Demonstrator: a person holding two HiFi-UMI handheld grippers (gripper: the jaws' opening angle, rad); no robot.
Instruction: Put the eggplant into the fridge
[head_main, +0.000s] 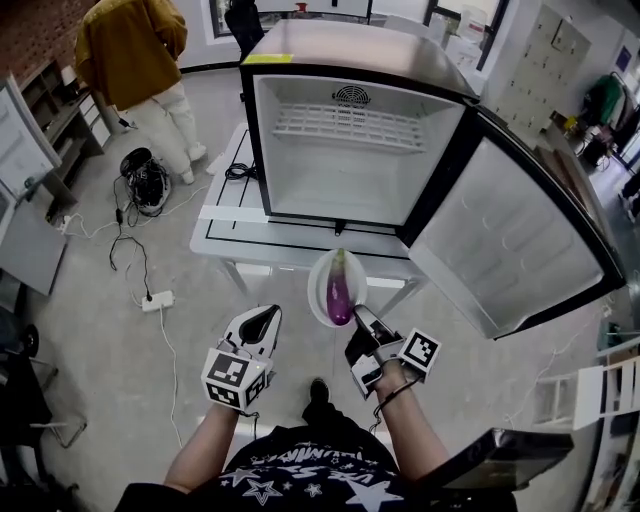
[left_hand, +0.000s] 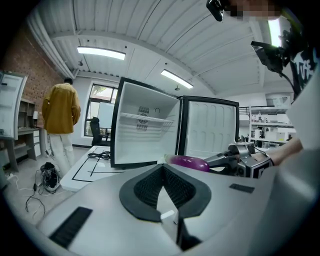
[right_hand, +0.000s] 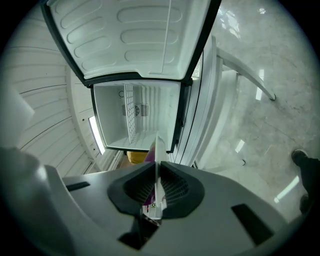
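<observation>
A purple eggplant (head_main: 339, 290) lies in a white plate (head_main: 320, 265) held in the air just before the open fridge (head_main: 350, 150). My right gripper (head_main: 358, 319) is shut on the plate's near rim; in the right gripper view the thin plate (right_hand: 157, 155) edge runs between the jaws, with a sliver of eggplant (right_hand: 149, 156) beside it. My left gripper (head_main: 263, 322) hangs left of the plate, shut and holding nothing. In the left gripper view the eggplant (left_hand: 189, 162) shows ahead of the shut left gripper (left_hand: 164, 175), with the fridge (left_hand: 145, 130) empty behind it.
The fridge stands on a low white table (head_main: 225, 235), its door (head_main: 510, 240) swung wide to the right. A person in a yellow jacket (head_main: 135, 50) stands at the back left. Cables (head_main: 145, 180) and a power strip (head_main: 157, 300) lie on the floor at left.
</observation>
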